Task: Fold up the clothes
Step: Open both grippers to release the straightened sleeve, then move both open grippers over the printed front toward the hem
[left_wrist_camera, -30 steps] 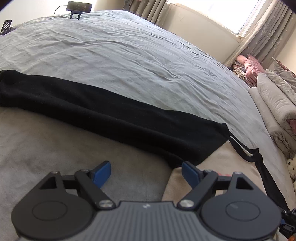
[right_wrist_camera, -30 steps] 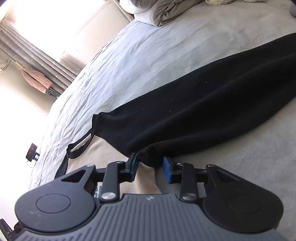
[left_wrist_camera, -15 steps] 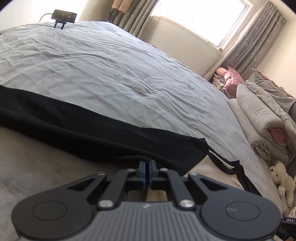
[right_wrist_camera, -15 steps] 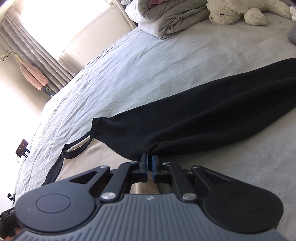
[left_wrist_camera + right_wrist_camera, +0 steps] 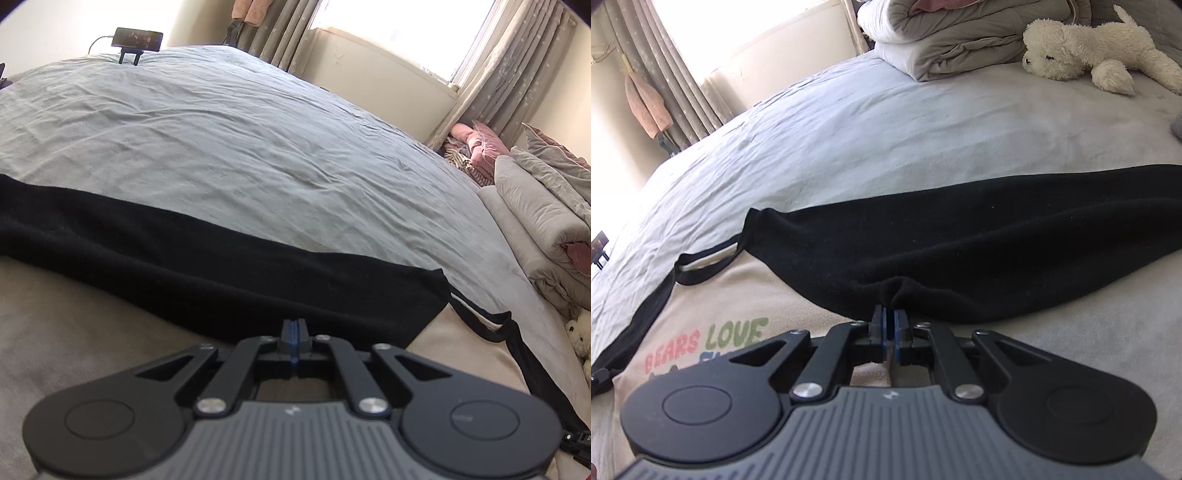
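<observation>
A beige shirt (image 5: 74, 332) with a black sleeve (image 5: 221, 266) lies flat on the bed. In the left wrist view the sleeve runs across as a long dark band. My left gripper (image 5: 293, 326) is shut at the sleeve's near edge, blue pads pressed together on the hem. In the right wrist view the black sleeve (image 5: 997, 236) puckers into a small fold where my right gripper (image 5: 889, 317) is shut on its near edge. The shirt (image 5: 783, 295) shows a coloured "BEARS LOVE" print (image 5: 713, 339) and black trim (image 5: 701, 266) at the left.
The grey-blue bed sheet (image 5: 221, 147) stretches beyond the sleeve. Folded duvets (image 5: 535, 221) and a white plush toy (image 5: 1082, 48) lie at the bed's side. A phone on a stand (image 5: 136, 38) sits at the far edge, by a curtained window.
Both grippers went from open to shut on the sleeve's near edge. The right one rolled, and the fabric bunched at its tips.
</observation>
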Motion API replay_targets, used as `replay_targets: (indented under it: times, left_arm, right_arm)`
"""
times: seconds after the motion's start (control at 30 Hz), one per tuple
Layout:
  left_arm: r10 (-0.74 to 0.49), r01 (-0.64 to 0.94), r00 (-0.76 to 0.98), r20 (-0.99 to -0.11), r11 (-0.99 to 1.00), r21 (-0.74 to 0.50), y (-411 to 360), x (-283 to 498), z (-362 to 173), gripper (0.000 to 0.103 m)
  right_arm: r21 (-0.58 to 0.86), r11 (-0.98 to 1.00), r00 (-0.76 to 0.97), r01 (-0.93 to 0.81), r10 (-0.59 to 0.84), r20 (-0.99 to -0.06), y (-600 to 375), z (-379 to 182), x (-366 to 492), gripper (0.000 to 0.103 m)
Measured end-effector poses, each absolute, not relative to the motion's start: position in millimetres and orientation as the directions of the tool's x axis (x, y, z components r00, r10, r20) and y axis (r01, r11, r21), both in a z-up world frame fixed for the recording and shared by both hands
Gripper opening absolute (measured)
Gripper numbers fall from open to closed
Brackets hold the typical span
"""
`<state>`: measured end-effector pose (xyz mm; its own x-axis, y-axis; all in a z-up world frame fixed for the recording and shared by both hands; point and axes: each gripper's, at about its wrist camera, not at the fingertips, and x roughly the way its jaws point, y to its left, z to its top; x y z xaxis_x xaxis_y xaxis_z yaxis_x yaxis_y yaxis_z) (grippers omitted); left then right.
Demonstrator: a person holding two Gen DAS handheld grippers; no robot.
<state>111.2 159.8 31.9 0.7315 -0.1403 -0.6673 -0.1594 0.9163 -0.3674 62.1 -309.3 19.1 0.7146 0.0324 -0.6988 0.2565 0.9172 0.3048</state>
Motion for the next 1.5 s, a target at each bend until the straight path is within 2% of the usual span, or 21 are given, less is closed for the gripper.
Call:
replay_targets:
  times: [0.13,0.3,0.33,0.37,0.43,0.57,0.67,0.83,1.0,1.1,1.2,1.3,1.4,1.5]
  left_arm:
    - [-0.137,-0.188,0.719,-0.681,0.906,-0.380,163,110,34,0.003]
    - [-0.131,-0.235,0.685,-0.716,0.891,-0.388,167,108,36,0.030]
    - [-0.129,-0.236,0.681,-0.721,0.893,-0.383,166,106,37,0.042]
    - [-0.129,-0.234,0.678,-0.724,0.895,-0.379,165,104,39,0.048]
    - [-0.130,-0.220,0.676,-0.725,0.903,-0.368,161,100,44,0.048]
    - [-0.099,-0.182,0.702,-0.705,0.932,-0.313,152,89,55,0.059]
    - [-0.084,-0.157,0.715,-0.694,0.948,-0.276,146,82,61,0.059]
    - [-0.128,-0.091,0.724,-0.678,0.956,-0.278,130,69,65,0.059]
    - [-0.210,0.025,0.735,-0.644,0.959,-0.284,104,51,67,0.066]
    - [-0.243,0.076,0.711,-0.660,0.959,-0.273,87,49,56,0.066]
    - [-0.218,0.072,0.693,-0.688,0.969,-0.235,80,52,43,0.066]
    - [-0.202,0.049,0.665,-0.719,0.973,-0.227,81,56,32,0.066]
    - [-0.195,0.052,0.662,-0.723,0.975,-0.215,80,55,32,0.066]
    - [-0.196,0.053,0.665,-0.721,0.975,-0.216,79,51,35,0.066]
  right_arm:
    - [0.217,0.954,0.735,0.208,-0.006,-0.678,-297,30,61,0.006]
    - [0.135,0.977,0.760,0.163,-0.037,-0.649,-287,41,53,0.007]
    - [0.116,0.981,0.767,0.154,-0.045,-0.640,-284,44,51,0.007]
    - [0.096,0.984,0.773,0.148,-0.055,-0.632,-282,46,49,0.007]
    - [0.044,0.985,0.770,0.166,-0.102,-0.630,-281,47,49,0.008]
    - [-0.039,0.978,0.755,0.205,-0.183,-0.630,-282,46,50,0.008]
    - [-0.036,0.975,0.741,0.221,-0.192,-0.643,-289,41,50,0.008]
    - [0.015,0.997,0.798,0.081,-0.056,-0.600,-266,52,41,0.008]
    - [0.024,0.998,0.763,-0.066,0.066,-0.643,-240,42,46,0.009]
    - [-0.033,0.998,0.705,-0.054,0.014,-0.709,-236,23,57,0.009]
    - [-0.091,0.996,0.712,-0.009,-0.058,-0.700,-246,19,63,0.019]
    - [-0.032,0.999,0.694,0.017,-0.035,-0.719,-259,19,66,0.015]
    - [-0.074,0.997,0.686,0.014,-0.063,-0.725,-256,21,65,0.010]
    - [-0.080,0.996,0.702,0.028,-0.076,-0.708,-253,24,61,0.010]
